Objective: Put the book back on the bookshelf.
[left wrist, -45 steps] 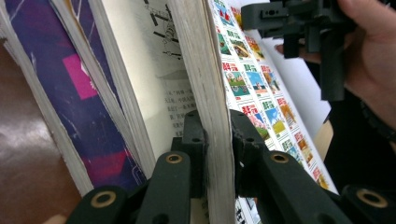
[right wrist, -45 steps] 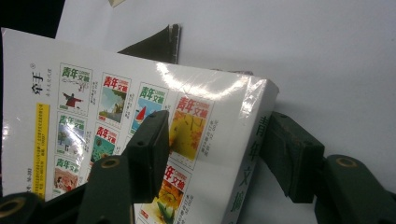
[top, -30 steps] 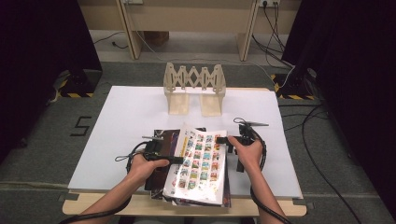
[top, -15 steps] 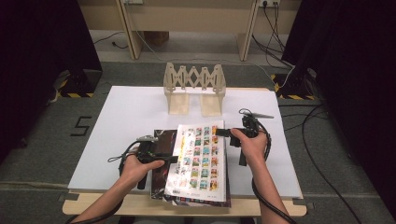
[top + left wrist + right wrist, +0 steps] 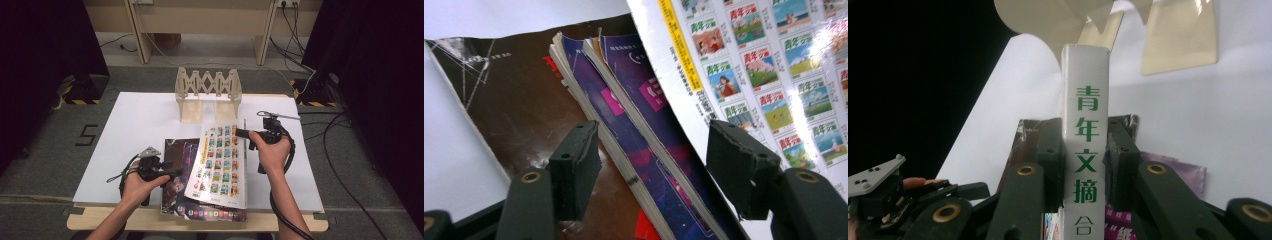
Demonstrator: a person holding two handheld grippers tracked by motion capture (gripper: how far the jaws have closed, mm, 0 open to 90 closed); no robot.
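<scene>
The right claw (image 5: 244, 134) is clamped on the spine of the white book (image 5: 217, 157), tilted near the bench's front edge; the left claw (image 5: 651, 172), just opening, straddles the purple magazine (image 5: 644, 130) untouched.

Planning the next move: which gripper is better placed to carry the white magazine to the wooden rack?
Right. The right gripper clamps the white magazine by its spine, nearer the wooden rack. The left gripper is open over the dark magazines.

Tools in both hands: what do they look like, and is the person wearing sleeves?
Both are black handheld tools with trailing black cables. The left tool carries a grey three-cornered plate on top; the right tool shows none. Each has two black jaws with square pads and brass-coloured rivets. The forearms are bare, no sleeves in view.
</scene>
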